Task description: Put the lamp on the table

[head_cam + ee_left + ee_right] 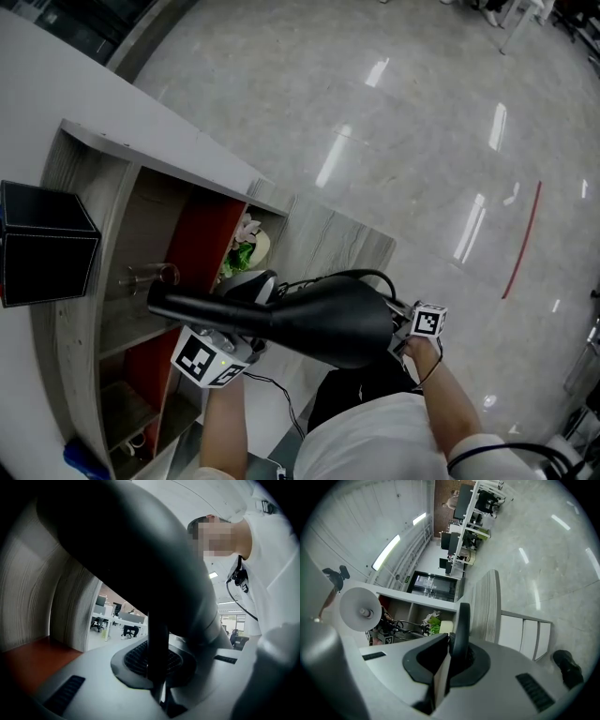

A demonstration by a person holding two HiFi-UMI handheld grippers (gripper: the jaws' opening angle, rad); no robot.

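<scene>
The black lamp [319, 319] hangs in the air in front of the person's chest, its cone-shaped shade pointing right and its narrow end left. My left gripper [234, 339] is under the narrow end, shut on a thin black part of the lamp [157, 639]; the shade [131, 550] fills that view's top. My right gripper [403, 330] sits at the wide end, shut on a thin black edge of the lamp [462, 620]. The white inside of the shade [358, 609] shows in the right gripper view. The white table top [56, 103] lies at the upper left.
A wood-grain shelf unit [84, 225] with red panels [202, 234] stands below the table top, holding artificial flowers [246, 246] and a metal piece [150, 275]. A black box [47, 244] sits on the table's edge. A black cable [366, 277] loops off the lamp. Glossy floor [422, 122] spreads to the right.
</scene>
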